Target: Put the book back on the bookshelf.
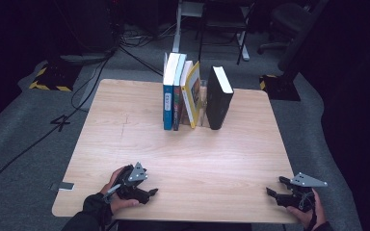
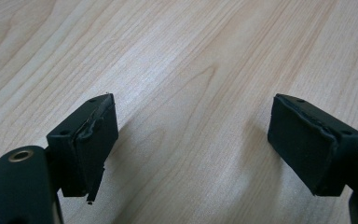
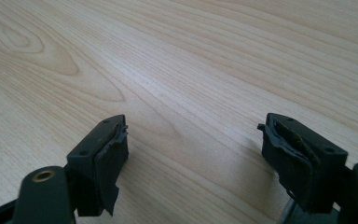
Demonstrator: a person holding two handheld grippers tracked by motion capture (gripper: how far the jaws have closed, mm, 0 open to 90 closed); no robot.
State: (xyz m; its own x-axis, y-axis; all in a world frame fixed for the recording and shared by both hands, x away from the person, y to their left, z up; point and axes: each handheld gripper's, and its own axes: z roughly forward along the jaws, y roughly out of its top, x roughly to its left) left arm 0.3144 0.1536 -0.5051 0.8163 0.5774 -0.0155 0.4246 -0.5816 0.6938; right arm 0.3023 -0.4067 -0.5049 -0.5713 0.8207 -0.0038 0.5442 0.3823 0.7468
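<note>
Pale wood surface [image 1: 183, 159], both units parked near its front edge. Left hand-held gripper [image 1: 150, 192]: jaws wide, nothing between them. Books [image 1: 192, 94] stand upright in a row at the far middle, well apart from both. Right hand-held gripper [image 1: 272, 188]: jaws wide, empty.

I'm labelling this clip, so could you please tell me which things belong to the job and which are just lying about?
Job:
- blue book
- dark book
- yellow book
- black book
- left hand-held gripper, open
- right hand-held gripper, open

Lying about:
- chair
- floor cables
- small grey thing by the table's edge
</note>
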